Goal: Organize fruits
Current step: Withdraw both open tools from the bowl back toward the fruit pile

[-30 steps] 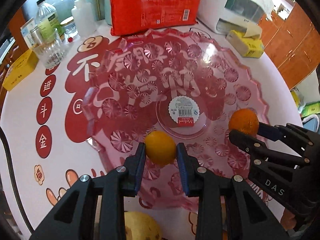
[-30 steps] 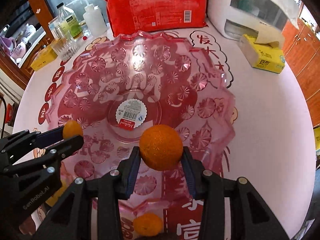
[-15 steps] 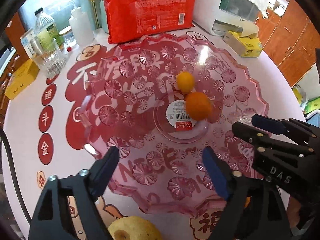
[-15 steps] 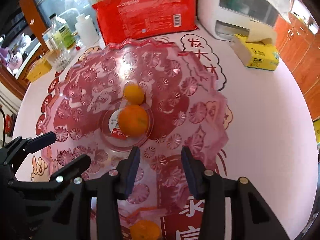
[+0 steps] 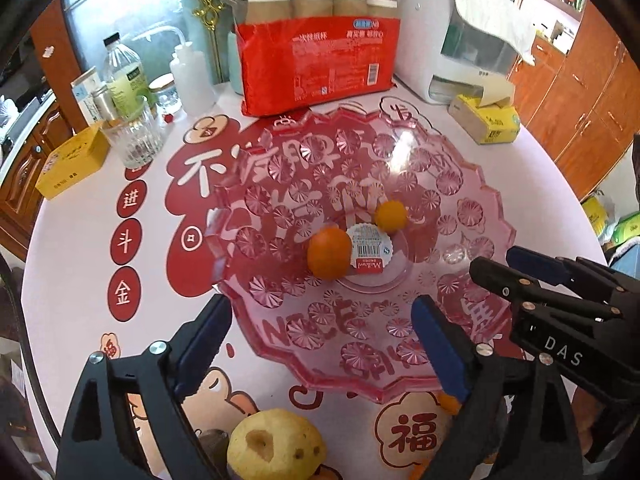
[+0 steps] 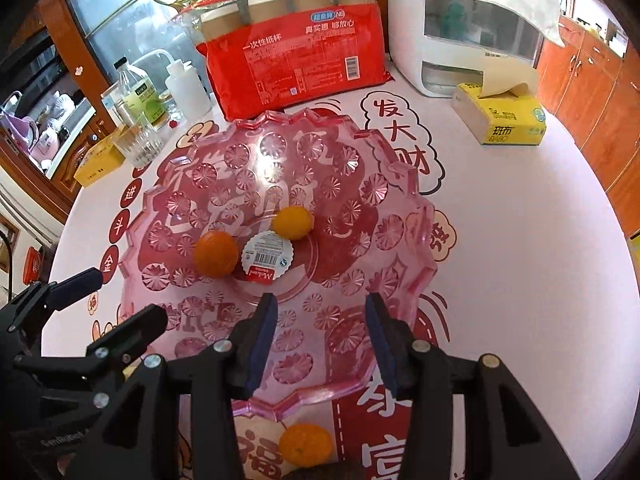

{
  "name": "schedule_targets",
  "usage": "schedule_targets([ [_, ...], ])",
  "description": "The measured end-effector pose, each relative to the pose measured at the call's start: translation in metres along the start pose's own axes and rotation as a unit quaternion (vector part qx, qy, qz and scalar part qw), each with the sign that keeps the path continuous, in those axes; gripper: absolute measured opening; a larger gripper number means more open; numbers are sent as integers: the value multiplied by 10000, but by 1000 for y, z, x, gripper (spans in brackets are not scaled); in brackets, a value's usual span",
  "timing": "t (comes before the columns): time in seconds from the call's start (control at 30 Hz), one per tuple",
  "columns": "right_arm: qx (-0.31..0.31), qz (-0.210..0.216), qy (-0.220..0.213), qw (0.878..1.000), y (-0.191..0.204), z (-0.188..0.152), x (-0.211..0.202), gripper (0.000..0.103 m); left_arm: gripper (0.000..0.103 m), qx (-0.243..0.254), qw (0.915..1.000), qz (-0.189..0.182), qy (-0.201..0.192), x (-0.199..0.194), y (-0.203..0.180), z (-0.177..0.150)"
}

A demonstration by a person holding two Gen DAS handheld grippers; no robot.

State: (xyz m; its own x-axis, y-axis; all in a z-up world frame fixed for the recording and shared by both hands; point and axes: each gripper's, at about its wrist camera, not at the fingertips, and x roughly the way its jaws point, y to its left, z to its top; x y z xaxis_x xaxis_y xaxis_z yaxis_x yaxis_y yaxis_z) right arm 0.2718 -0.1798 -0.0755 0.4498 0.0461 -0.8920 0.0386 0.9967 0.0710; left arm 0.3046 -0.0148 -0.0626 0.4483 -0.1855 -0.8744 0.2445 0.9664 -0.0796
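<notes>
Printed table [image 5: 80, 248] with pink plate [image 5: 472, 184]: two oranges [image 5: 329, 253] [image 5: 391, 216] lie beyond the just-opened, empty jaws of left gripper [image 5: 320, 344] and right gripper [image 6: 320, 336].

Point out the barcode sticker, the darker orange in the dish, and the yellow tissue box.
barcode sticker [image 6: 267, 256]: right wrist view, on its white middle.
darker orange [image 6: 216, 253]: right wrist view, centre of its peel.
yellow tissue box [image 6: 508, 122]: right wrist view, on its yellow side.

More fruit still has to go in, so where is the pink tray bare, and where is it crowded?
The pink tray is bare across its far half toward the red cup pack, and along its near rim. The middle is crowded: the orange and the smaller yellow fruit flank the barcode label.
</notes>
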Motion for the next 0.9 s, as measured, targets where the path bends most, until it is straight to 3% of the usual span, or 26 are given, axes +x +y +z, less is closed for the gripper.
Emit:
schedule_targets([
  [0.5, 45, 210, -296, 9993, 0, -14, -45, 46, 92, -152, 9990, 130, -411, -58, -1, -9],
  [0.9, 52, 613, -642, 9960, -2, -34, -104, 46, 92, -262, 9932, 229, -1111, -139, -6, -41],
])
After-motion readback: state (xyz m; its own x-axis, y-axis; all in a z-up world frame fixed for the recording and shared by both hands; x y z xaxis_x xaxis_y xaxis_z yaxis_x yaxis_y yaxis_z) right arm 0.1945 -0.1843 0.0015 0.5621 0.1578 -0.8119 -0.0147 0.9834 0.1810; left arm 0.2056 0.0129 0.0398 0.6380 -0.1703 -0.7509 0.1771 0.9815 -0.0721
